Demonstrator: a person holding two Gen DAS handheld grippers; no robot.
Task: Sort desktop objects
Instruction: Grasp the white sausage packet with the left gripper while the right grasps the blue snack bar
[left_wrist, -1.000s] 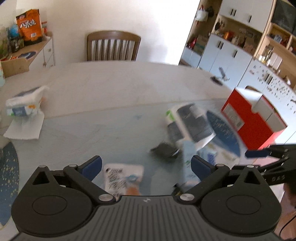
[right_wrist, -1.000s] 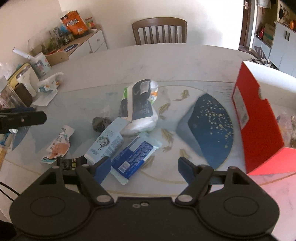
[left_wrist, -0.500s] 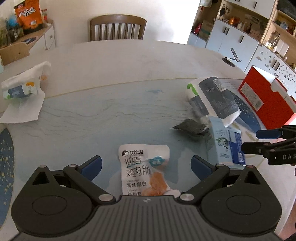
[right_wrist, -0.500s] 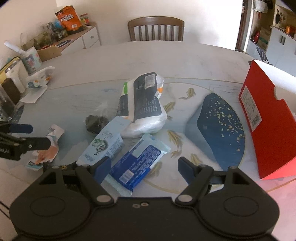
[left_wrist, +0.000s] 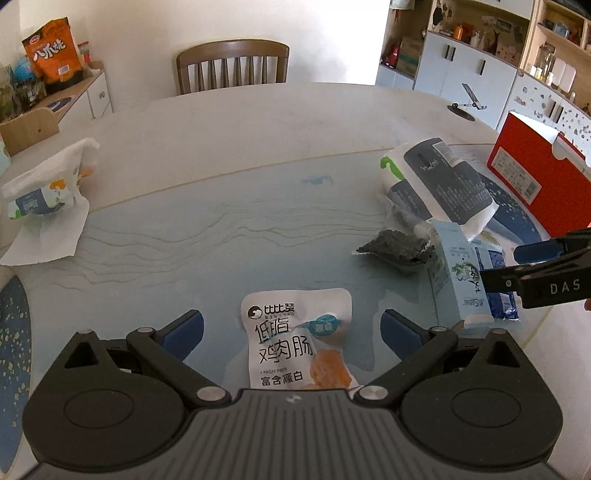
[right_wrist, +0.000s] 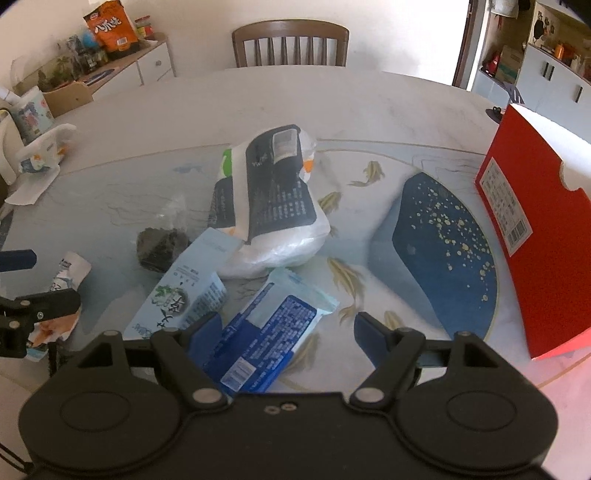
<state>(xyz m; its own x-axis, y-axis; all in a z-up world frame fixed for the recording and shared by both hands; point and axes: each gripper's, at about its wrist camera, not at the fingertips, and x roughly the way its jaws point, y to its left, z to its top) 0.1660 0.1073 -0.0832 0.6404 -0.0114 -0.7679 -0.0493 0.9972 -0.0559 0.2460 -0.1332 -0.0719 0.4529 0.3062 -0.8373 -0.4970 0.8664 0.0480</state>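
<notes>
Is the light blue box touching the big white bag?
Touching. In the right wrist view, the light blue box has its far corner tucked against the white bag, with no table showing between them.

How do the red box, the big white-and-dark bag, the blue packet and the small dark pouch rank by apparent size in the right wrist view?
1. red box, cut off by the frame
2. white-and-dark bag
3. blue packet, nearer the camera and partly hidden
4. dark pouch
</notes>
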